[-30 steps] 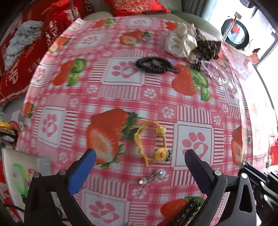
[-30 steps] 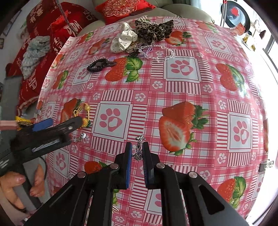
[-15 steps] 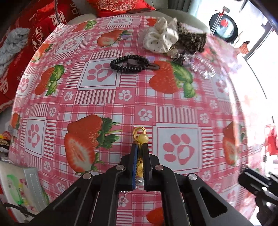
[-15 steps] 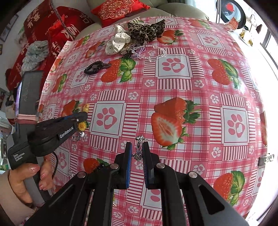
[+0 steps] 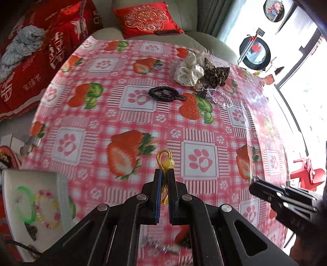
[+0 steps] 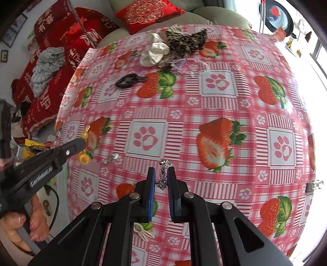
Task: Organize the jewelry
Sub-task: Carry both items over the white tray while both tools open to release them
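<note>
My left gripper is shut on a yellow beaded bracelet and holds it above the strawberry tablecloth; it also shows in the right wrist view, the bracelet hanging from it. My right gripper is shut on a small silver chain trinket; it shows at the right of the left wrist view. A white tray at lower left holds a green bracelet and a pink-yellow bracelet.
On the table lie a black coil hair tie, a white scrunchie, a leopard scrunchie, a clear chain and a small silver earring. Red cushions lie beyond the far edge.
My left gripper closed on the yellow bracelet and lifted it off the cloth, moving back toward the tray. My right gripper stays shut on the silver trinket.
</note>
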`<state>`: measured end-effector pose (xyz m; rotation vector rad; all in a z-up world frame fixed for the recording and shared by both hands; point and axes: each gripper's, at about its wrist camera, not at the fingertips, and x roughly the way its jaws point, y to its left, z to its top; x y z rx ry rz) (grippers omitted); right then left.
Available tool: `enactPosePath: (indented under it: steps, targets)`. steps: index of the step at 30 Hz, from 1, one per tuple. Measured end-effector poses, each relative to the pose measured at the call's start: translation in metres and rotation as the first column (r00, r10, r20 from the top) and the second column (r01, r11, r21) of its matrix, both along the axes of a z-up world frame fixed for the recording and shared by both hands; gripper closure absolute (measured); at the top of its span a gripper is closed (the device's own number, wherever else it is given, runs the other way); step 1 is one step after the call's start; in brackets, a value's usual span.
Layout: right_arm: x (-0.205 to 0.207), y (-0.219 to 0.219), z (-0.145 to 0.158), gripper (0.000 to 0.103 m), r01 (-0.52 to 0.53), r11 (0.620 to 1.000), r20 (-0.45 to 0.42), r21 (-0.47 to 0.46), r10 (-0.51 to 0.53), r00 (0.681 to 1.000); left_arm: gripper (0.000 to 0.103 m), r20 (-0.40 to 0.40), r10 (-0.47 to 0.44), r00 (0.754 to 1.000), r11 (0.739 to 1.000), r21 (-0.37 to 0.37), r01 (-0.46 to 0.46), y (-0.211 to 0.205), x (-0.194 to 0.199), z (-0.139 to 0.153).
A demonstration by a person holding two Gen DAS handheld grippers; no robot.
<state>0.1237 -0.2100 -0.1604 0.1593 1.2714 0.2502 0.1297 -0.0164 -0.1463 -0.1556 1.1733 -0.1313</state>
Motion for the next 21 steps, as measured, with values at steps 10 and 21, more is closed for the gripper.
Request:
enactPosePath:
  steps: [10,21]
  targets:
    - [-0.008,0.068,0.017,0.09,-0.123,0.992,0.013,0.027,0.123,0.992,0.091,0.007,0.107,0.994,0.994,0.032,-0.107,0.074,-0.069,0.021]
    - [-0.02,0.199,0.018,0.09,-0.357,0.931,0.014,0.079,0.357,0.934,0.091,-0.075,0.302,0.95,0.952,0.075,-0.297,0.163,-0.153,-0.002]
